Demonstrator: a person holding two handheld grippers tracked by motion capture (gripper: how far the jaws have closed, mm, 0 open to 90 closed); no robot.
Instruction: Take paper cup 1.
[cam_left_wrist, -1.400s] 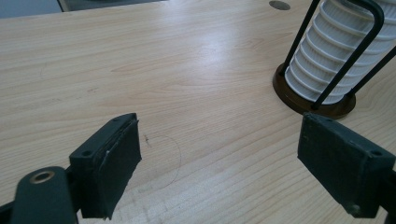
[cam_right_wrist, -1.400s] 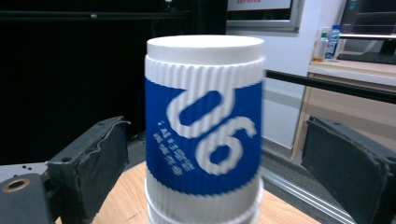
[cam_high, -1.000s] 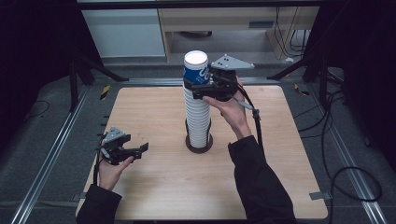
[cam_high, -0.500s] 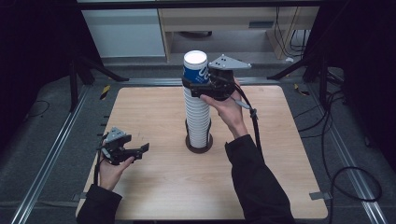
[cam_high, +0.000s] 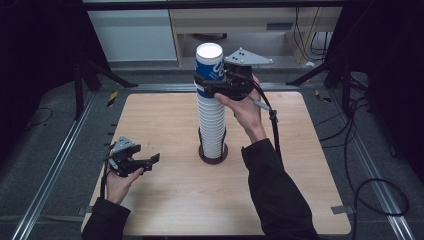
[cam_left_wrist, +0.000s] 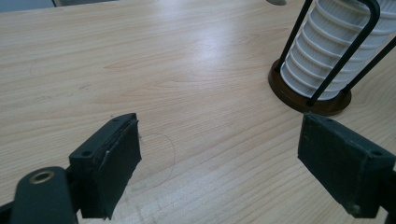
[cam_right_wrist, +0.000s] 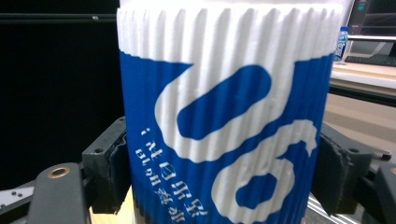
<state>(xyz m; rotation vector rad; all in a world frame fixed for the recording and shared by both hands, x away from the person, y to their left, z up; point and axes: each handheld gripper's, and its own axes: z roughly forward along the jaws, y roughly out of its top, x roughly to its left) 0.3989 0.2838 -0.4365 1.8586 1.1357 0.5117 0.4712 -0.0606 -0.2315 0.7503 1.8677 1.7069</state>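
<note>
Table (cam_high: 165, 200) bears a tall cup stack (cam_high: 210, 127) in its wire holder (cam_high: 213, 154). At the stack's top, your right gripper (cam_high: 212, 86) clamps the blue-and-white top cup (cam_right_wrist: 224, 126). Well left of the stack's base, your left gripper (cam_high: 150, 161) hangs with jaws apart.

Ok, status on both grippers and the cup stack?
Right gripper shut on blue-and-white ribbed paper cup atop white cup stack. Left gripper open, over bare wooden table. Nothing in the way.
</note>
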